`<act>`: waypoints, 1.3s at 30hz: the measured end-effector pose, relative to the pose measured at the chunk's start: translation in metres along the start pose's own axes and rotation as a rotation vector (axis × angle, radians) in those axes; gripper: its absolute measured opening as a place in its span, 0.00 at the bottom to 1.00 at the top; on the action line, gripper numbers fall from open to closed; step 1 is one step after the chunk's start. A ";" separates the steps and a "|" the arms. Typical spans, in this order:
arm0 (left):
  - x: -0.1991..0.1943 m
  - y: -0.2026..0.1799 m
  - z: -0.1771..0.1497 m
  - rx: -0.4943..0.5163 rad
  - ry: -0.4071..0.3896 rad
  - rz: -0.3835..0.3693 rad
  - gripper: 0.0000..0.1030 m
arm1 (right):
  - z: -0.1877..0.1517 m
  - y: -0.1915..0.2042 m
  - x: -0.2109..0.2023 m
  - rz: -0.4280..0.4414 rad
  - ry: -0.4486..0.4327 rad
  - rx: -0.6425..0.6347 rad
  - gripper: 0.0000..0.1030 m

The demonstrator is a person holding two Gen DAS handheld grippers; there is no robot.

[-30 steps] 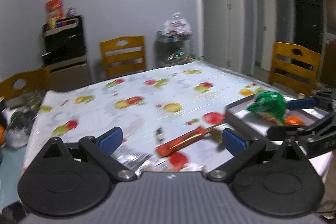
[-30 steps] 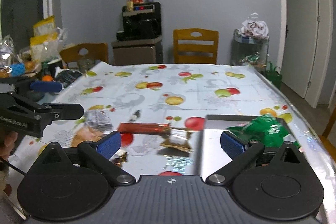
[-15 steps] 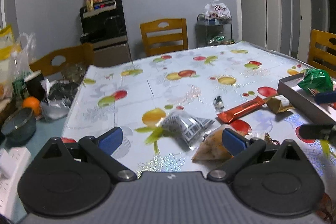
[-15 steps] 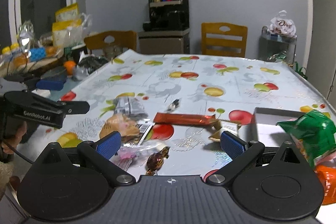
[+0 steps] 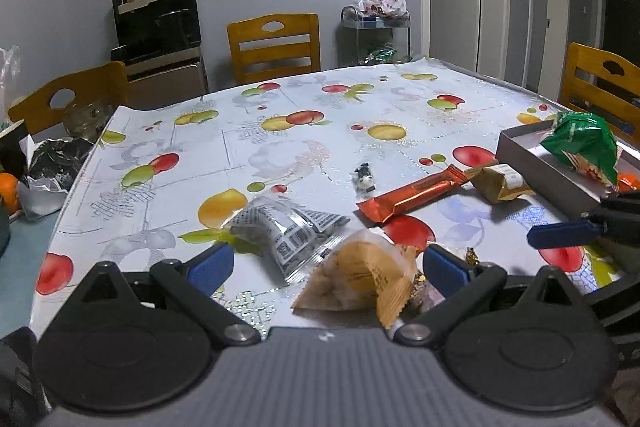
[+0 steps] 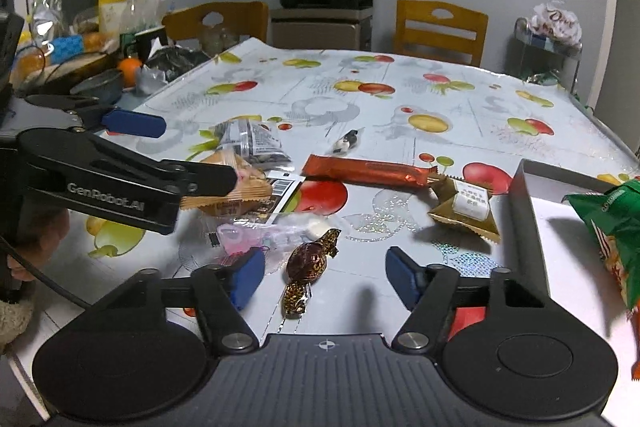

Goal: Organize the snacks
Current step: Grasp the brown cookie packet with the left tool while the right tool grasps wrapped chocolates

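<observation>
My right gripper [image 6: 326, 279] is low over the fruit-print table. Its jaws are closing around a brown-gold wrapped candy [image 6: 308, 263], and the pads do not touch it. My left gripper [image 5: 326, 267] stands open over a tan pastry packet [image 5: 360, 277] and a grey printed packet [image 5: 292, 231]. Farther out lie an orange bar [image 6: 368, 171], a gold triangular packet [image 6: 466, 205] and a small black-white candy [image 6: 346, 141]. A pink clear packet [image 6: 256, 233] lies left of the brown candy. The grey tray [image 6: 524, 203] at the right holds a green bag [image 6: 616, 223].
A hand holds the left gripper at the left edge of the right wrist view. Bowls, an orange [image 6: 129, 69] and bags crowd the table's left side. Wooden chairs [image 5: 276, 47] stand round the table. A black appliance [image 5: 158, 15] stands on a cabinet against the wall.
Both grippers have come down and in over the loose snacks. The left view swung from the tray to the pile. The right jaws have narrowed around the brown candy.
</observation>
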State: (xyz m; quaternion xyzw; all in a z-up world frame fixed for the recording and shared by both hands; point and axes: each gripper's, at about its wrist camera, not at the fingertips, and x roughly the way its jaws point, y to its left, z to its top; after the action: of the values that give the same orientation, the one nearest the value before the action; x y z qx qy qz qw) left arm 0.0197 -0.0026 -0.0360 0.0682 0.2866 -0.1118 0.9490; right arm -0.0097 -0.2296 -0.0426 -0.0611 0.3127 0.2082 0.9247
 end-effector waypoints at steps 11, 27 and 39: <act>0.022 0.000 -0.011 -0.012 -0.001 -0.030 0.99 | -0.003 0.006 0.021 0.001 0.021 -0.006 0.47; 0.031 0.011 -0.016 -0.073 0.020 -0.082 0.59 | -0.008 0.009 0.017 -0.014 -0.011 -0.038 0.24; 0.006 0.009 -0.012 -0.048 -0.032 -0.028 0.49 | -0.005 -0.006 -0.008 -0.011 -0.080 -0.004 0.24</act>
State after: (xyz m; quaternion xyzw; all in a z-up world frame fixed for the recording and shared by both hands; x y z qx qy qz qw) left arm 0.0211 0.0076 -0.0484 0.0396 0.2747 -0.1192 0.9533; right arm -0.0160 -0.2388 -0.0418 -0.0561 0.2748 0.2061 0.9375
